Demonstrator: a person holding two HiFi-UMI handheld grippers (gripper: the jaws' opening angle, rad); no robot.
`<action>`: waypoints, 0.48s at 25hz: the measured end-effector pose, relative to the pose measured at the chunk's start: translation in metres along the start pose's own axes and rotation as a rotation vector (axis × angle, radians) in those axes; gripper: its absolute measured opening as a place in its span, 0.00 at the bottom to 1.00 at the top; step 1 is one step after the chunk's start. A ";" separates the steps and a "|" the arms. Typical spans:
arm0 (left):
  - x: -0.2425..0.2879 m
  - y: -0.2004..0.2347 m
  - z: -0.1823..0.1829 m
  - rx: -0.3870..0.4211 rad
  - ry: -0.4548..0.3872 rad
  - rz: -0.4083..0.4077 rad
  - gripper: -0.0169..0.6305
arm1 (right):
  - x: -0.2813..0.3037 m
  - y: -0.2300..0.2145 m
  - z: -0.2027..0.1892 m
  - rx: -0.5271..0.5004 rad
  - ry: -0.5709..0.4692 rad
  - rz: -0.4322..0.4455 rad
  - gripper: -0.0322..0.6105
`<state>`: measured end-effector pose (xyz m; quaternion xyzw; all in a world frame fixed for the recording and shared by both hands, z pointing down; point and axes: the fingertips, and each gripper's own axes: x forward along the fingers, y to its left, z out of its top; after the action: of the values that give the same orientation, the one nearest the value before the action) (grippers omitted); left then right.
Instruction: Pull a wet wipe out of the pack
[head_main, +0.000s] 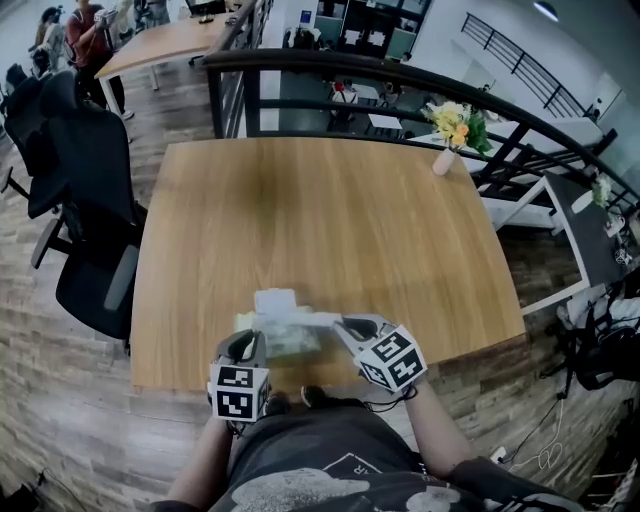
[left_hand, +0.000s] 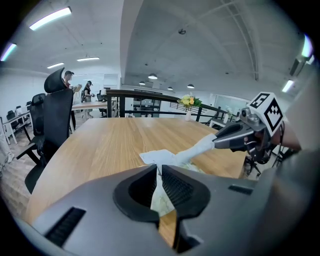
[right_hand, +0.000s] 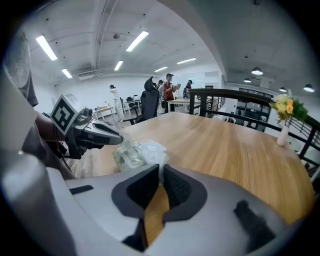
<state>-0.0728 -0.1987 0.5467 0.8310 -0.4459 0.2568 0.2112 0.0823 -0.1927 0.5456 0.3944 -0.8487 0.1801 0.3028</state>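
The wet wipe pack (head_main: 292, 340) is a pale green soft packet lying on the wooden table (head_main: 330, 220) near its front edge. My left gripper (head_main: 250, 340) is shut on the pack's near left edge, and the thin printed film (left_hand: 161, 197) is pinched between its pads. My right gripper (head_main: 341, 323) is shut on a white wet wipe (head_main: 300, 318). The wipe (left_hand: 197, 149) stretches in a twisted band from the pack's top to the right gripper (left_hand: 220, 140). In the right gripper view the wipe (right_hand: 152, 150) bunches just ahead of the jaws, with the pack (right_hand: 127, 156) behind it under the left gripper (right_hand: 112, 139).
A small vase of yellow flowers (head_main: 447, 150) stands at the table's far right corner. Black office chairs (head_main: 85, 190) sit to the left of the table. A black railing (head_main: 400, 80) runs behind it. People stand at a far desk (head_main: 85, 30).
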 end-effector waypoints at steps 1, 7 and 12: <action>-0.002 -0.001 0.000 0.003 -0.002 -0.011 0.06 | -0.002 0.000 0.001 0.011 -0.013 -0.019 0.12; -0.018 -0.005 -0.003 0.038 -0.013 -0.093 0.06 | -0.011 0.009 0.003 0.085 -0.065 -0.132 0.12; -0.022 -0.005 -0.005 0.051 -0.021 -0.131 0.06 | -0.019 0.020 -0.001 0.118 -0.090 -0.203 0.12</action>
<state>-0.0800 -0.1797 0.5361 0.8663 -0.3858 0.2451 0.2016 0.0765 -0.1691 0.5327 0.5030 -0.8051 0.1806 0.2574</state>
